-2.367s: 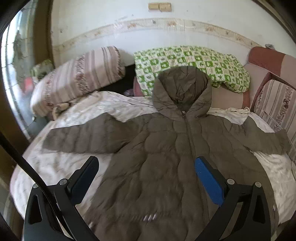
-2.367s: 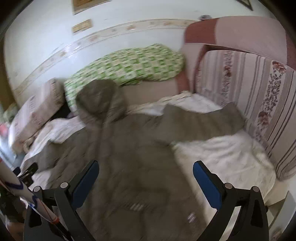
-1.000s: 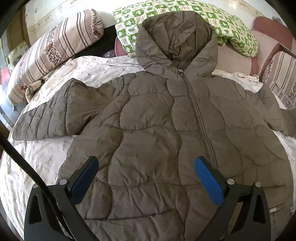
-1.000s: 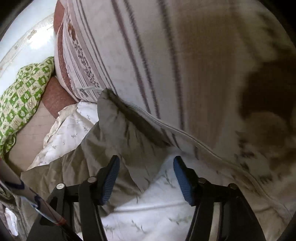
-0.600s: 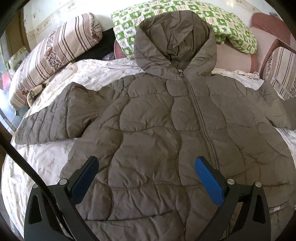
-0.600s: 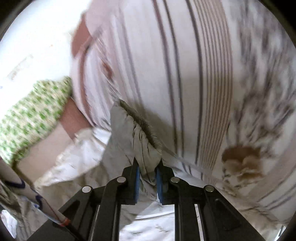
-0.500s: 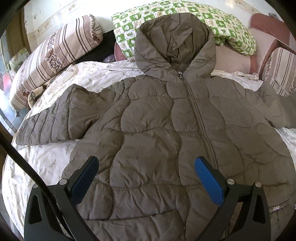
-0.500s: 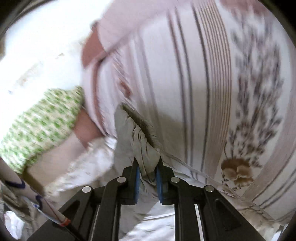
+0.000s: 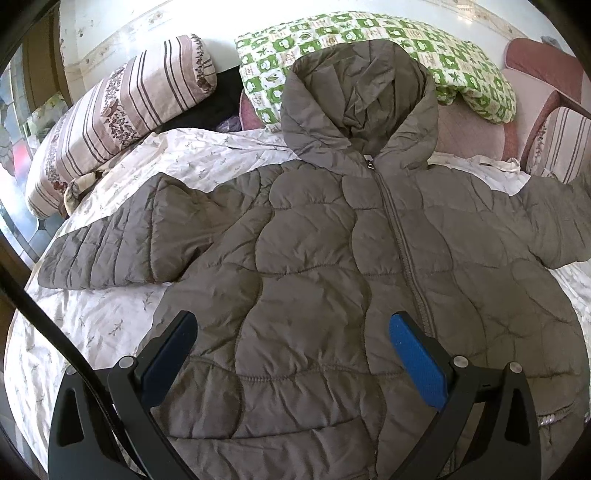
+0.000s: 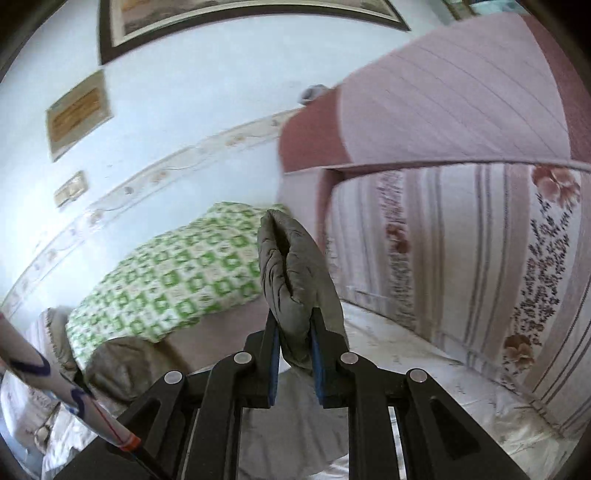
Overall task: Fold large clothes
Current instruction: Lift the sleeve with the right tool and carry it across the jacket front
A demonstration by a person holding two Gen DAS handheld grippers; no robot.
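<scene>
A grey-brown quilted hooded jacket [image 9: 314, 258] lies face up, zipped, on a white patterned sheet [image 9: 92, 321]. Its hood rests against the pillows and its left sleeve [image 9: 110, 251] lies out flat. My left gripper [image 9: 291, 347] is open and empty above the jacket's lower front. My right gripper [image 10: 293, 332] is shut on the cuff of the right sleeve [image 10: 291, 273] and holds it lifted off the bed. In the left wrist view the right sleeve [image 9: 554, 225] rises toward the frame's right edge.
A green-checked pillow [image 9: 369, 48] and a striped bolster [image 9: 122, 110] lie at the bed's head. A striped floral cushion [image 10: 480, 277] and a pink padded headboard [image 10: 461, 92] stand to the right. A framed picture [image 10: 240, 22] hangs on the wall.
My right gripper closed on the right sleeve's cuff and has lifted it up and away from the striped cushion. My left gripper stayed open over the jacket, drawing back slightly.
</scene>
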